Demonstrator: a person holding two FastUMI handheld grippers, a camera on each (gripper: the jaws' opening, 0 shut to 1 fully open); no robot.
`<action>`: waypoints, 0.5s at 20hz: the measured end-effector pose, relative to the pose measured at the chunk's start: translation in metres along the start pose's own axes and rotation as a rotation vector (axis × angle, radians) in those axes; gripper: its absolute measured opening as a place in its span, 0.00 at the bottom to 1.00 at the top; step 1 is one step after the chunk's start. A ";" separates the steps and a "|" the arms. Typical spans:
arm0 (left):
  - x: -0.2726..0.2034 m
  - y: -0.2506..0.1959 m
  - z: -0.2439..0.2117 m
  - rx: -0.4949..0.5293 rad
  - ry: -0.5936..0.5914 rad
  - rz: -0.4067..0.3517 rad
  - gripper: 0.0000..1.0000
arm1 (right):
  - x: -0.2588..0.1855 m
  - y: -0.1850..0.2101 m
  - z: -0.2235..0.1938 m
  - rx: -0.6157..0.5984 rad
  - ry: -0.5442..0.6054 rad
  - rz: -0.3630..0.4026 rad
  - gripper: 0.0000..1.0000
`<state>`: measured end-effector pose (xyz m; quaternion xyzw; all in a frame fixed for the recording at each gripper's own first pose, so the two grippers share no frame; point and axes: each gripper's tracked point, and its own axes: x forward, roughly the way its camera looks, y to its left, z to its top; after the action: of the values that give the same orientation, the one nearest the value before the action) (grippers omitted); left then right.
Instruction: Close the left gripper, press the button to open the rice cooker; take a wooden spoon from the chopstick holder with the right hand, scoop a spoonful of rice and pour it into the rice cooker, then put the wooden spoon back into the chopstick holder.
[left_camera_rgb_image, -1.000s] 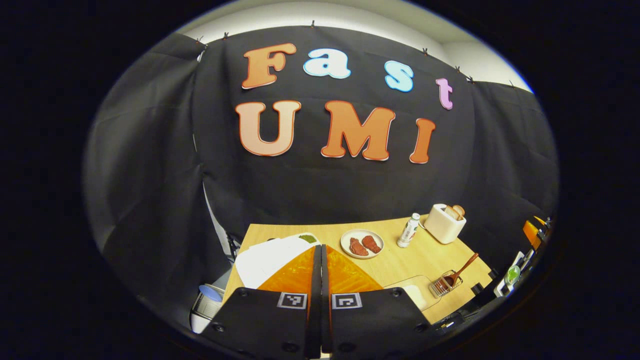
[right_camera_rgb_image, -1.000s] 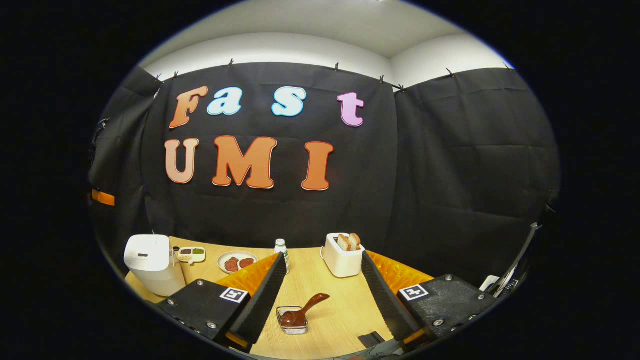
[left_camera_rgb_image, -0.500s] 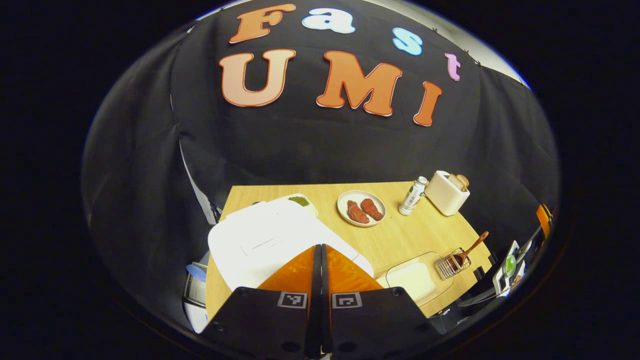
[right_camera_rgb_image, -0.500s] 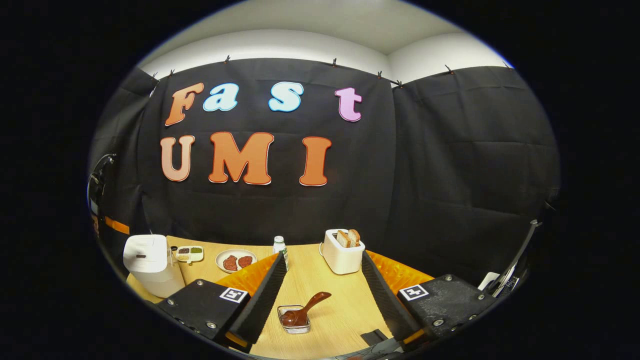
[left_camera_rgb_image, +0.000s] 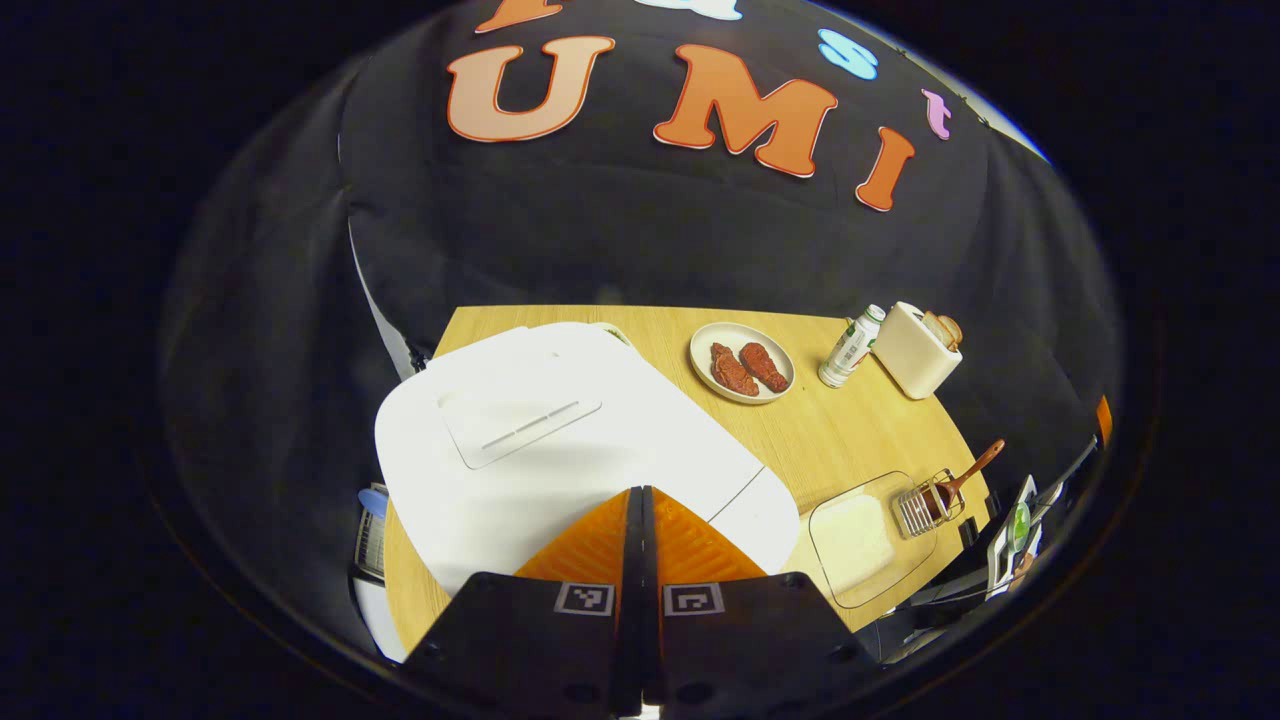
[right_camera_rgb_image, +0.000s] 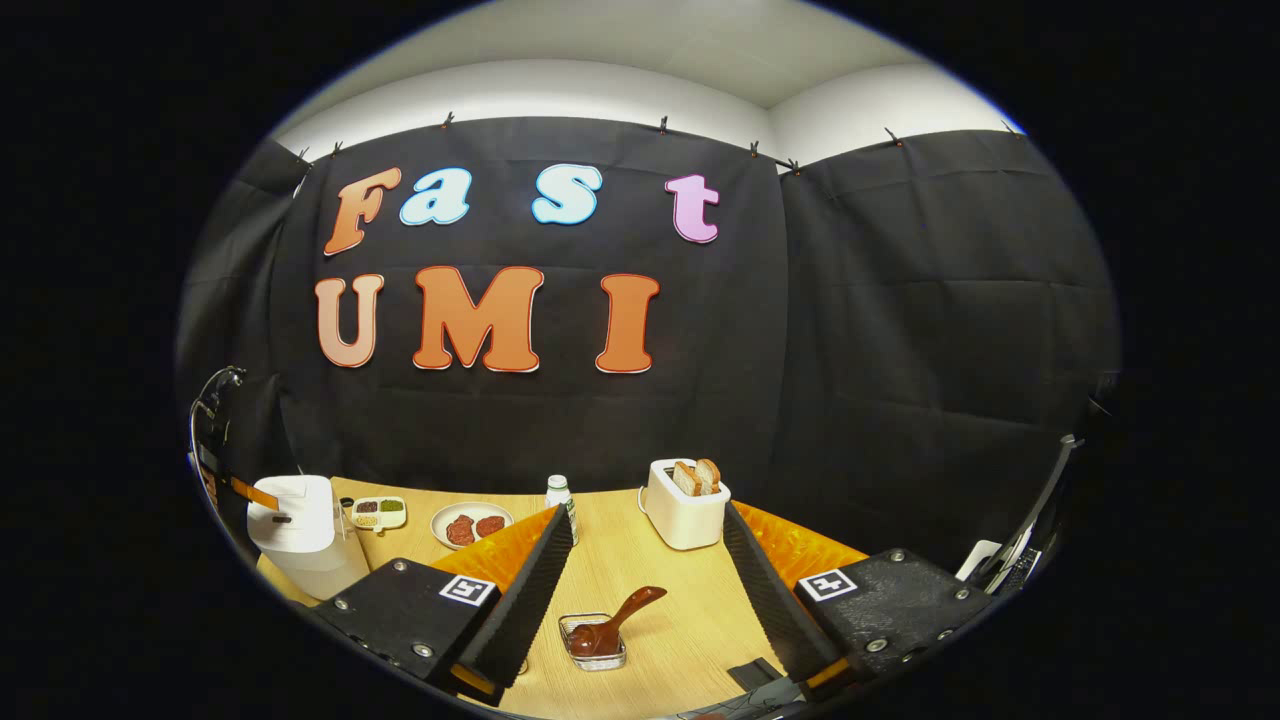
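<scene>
Currently, left gripper (left_camera_rgb_image: 641, 500), fingers pressed together, hovers above the rice cooker (left_camera_rgb_image: 560, 440) lid; right gripper (right_camera_rgb_image: 645, 560) stands spread over the table's (right_camera_rgb_image: 650, 560) near edge.

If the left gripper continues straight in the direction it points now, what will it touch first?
Most likely the white lid of the rice cooker: the shut left gripper points at its near part. How far off it is, I cannot tell.

The right gripper (right_camera_rgb_image: 640, 590) hangs wide open above the worktop (right_camera_rgb_image: 650, 570). Between its fingers a wooden spoon (right_camera_rgb_image: 610, 622) leans in the chopstick holder (right_camera_rgb_image: 592, 640). The rice cooker (right_camera_rgb_image: 300, 530) stands far left.
</scene>
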<state>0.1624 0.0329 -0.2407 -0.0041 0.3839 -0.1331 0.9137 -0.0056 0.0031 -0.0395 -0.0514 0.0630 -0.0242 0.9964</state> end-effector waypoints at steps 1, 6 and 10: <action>0.003 0.001 -0.002 -0.008 0.008 -0.001 0.04 | 0.000 -0.001 -0.001 0.000 0.001 -0.001 0.95; 0.008 0.007 -0.006 -0.002 0.021 0.000 0.05 | -0.001 0.002 0.001 0.015 -0.003 0.005 0.94; 0.009 0.008 -0.019 -0.042 0.060 -0.009 0.05 | -0.001 0.007 -0.003 0.011 0.006 0.015 0.94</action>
<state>0.1575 0.0405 -0.2613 -0.0210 0.4137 -0.1293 0.9010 -0.0068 0.0100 -0.0426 -0.0455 0.0662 -0.0173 0.9966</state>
